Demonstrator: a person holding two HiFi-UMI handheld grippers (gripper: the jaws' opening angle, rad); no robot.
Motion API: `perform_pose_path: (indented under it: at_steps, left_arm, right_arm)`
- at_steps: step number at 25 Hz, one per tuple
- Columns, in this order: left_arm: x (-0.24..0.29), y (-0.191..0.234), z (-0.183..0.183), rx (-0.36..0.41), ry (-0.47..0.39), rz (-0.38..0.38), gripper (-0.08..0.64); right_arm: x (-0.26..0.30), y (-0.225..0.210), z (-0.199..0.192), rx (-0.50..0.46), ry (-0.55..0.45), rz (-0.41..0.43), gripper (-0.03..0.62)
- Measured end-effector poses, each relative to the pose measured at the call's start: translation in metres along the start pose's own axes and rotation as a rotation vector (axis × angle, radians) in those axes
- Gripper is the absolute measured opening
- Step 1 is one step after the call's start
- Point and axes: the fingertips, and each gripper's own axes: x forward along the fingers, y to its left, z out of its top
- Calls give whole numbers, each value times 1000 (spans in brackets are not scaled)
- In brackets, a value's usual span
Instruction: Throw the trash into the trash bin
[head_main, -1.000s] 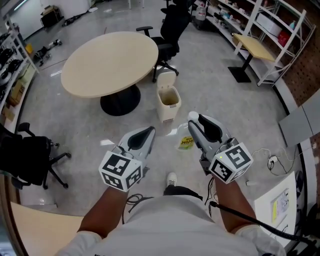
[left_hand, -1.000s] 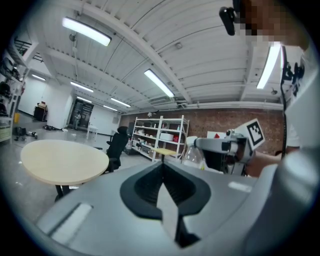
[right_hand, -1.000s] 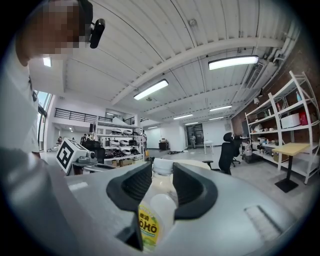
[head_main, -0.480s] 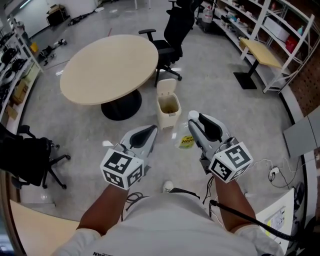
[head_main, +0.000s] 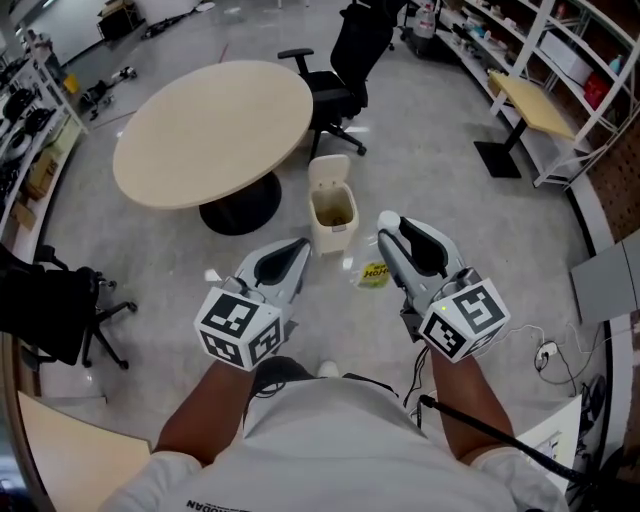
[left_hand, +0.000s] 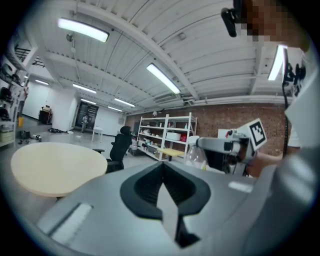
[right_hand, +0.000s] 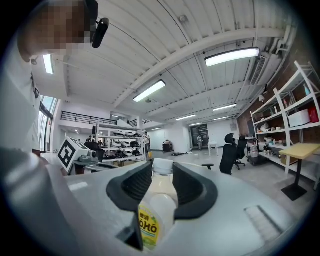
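One yellow-labelled bottle (right_hand: 157, 202) tight between jaws of right gripper (right_hand: 162, 169).

We are finding the trash bin (head_main: 326, 236) just right of the round table (head_main: 210, 130), the chair (head_main: 350, 60) behind, the bottle (head_main: 372, 272) nearer.

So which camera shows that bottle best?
The right gripper view: the bottle fills the gap between the jaws, cap and yellow label clear. The head view shows only part of it past the right gripper; the left gripper view shows it small.
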Motion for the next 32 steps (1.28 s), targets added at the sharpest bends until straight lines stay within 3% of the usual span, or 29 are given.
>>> perform_pose_path:
  at_steps: [7, 21, 32]
  left_arm:
    - [13, 6, -10, -18, 45, 16, 8]
    - [65, 18, -15, -23, 58, -61, 8]
    - [106, 67, -9, -49, 81, -47, 8]
  right_arm:
    - [0, -20, -13, 39, 18, -14, 132]
    - [13, -58, -20, 30, 35, -84, 132]
    - [62, -95, -24, 46, 64, -88, 132]
